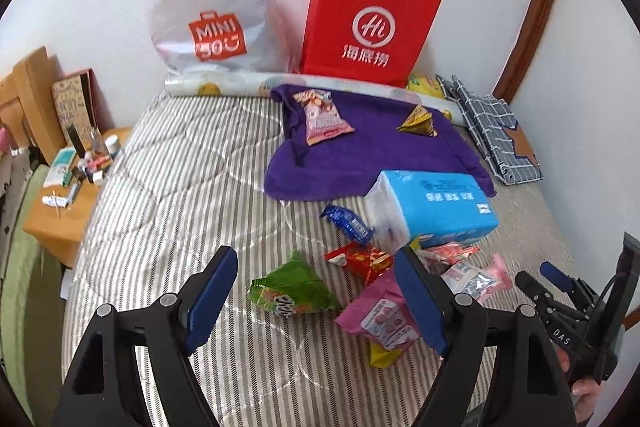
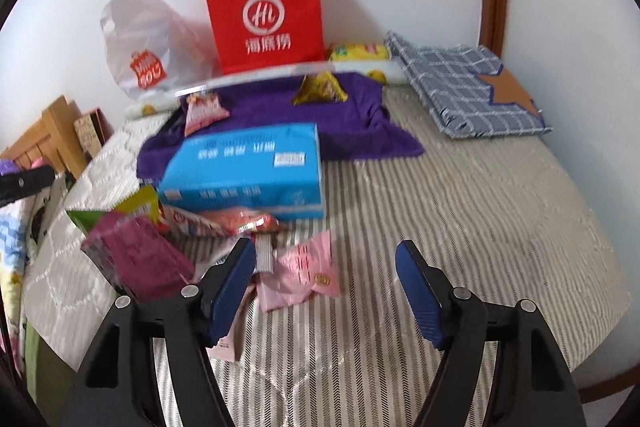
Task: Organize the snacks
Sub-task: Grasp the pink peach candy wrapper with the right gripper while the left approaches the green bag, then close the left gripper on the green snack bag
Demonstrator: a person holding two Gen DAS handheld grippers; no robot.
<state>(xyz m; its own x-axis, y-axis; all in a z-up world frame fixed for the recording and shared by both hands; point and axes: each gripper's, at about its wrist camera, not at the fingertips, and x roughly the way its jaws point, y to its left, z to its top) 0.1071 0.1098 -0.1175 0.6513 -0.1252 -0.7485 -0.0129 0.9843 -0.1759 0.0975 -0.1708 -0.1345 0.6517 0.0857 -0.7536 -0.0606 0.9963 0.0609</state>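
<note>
A striped bed (image 1: 168,187) against a white wall carries the snacks. The left gripper (image 1: 316,297) has its jaws wide over a green pack (image 1: 294,287), touching nothing. The right gripper (image 2: 326,291), jaws also apart, straddles a pink pack (image 2: 302,273) near the blue tissue pack (image 2: 248,171).

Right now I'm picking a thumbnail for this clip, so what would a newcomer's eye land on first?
Probably the bright red paper bag standing against the white wall at the head of the bed, beside a white plastic shopping bag. Next comes the purple towel spread on the striped bedcover, with two snack packets lying on it. In front sits a blue tissue pack with loose snack packets scattered below it.
</note>
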